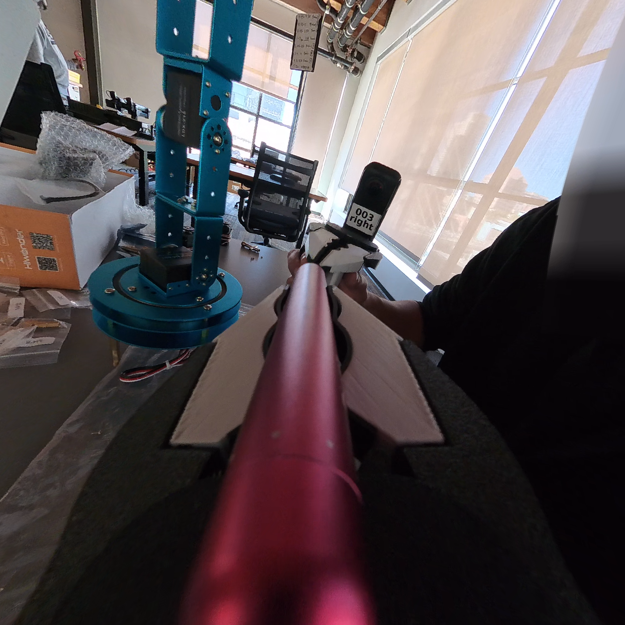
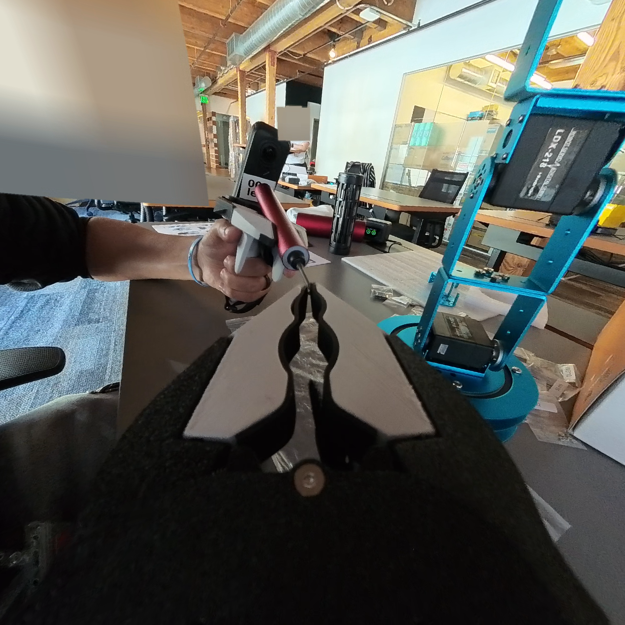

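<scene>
Blue metal robot arm [image 1: 189,189] stands on a round base on the dark table [image 1: 44,399], left of both grippers; its top is cut off by the frame edge. Behind it an orange-and-white box [image 1: 50,243] holds bubble wrap [image 1: 74,148]. The left gripper [image 1: 306,304] is closed on a red screwdriver handle [image 1: 297,422], which runs along between its fingers and hides the bit in this view. In the right wrist view the thin bit [image 2: 303,274] points down to the right gripper [image 2: 309,291], whose fingers are almost closed with the tips pinching the bit end. The exact contact is hard to make out.
</scene>
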### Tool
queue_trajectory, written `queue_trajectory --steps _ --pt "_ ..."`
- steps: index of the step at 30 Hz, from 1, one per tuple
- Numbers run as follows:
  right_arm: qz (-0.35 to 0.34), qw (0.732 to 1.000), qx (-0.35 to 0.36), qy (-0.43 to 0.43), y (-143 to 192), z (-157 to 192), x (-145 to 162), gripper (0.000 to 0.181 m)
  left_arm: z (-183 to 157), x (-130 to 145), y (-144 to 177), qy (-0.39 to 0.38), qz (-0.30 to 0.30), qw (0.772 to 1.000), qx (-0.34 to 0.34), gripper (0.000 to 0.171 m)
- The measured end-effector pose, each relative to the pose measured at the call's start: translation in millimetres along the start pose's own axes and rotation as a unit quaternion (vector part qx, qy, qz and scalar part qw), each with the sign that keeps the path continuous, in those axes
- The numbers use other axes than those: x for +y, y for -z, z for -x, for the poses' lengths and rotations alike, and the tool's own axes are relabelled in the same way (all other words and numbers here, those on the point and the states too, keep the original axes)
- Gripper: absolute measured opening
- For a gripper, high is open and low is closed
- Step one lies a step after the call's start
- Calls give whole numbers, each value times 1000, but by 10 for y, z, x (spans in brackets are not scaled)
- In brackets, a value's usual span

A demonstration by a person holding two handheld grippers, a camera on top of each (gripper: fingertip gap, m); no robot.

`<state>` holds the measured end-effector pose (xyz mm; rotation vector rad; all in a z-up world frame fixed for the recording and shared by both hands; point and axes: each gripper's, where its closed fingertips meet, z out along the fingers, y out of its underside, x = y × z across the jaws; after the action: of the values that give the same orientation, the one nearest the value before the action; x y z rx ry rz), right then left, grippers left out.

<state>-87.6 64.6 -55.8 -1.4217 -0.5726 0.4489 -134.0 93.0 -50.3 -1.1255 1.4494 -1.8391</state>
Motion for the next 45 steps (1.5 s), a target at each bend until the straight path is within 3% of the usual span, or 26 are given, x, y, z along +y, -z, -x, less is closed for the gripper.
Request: queue_trajectory --steps 45 --pt "-8 1000 -11 4 9 46 -23 0 -31 16 -5 9 2 1000 13 21"
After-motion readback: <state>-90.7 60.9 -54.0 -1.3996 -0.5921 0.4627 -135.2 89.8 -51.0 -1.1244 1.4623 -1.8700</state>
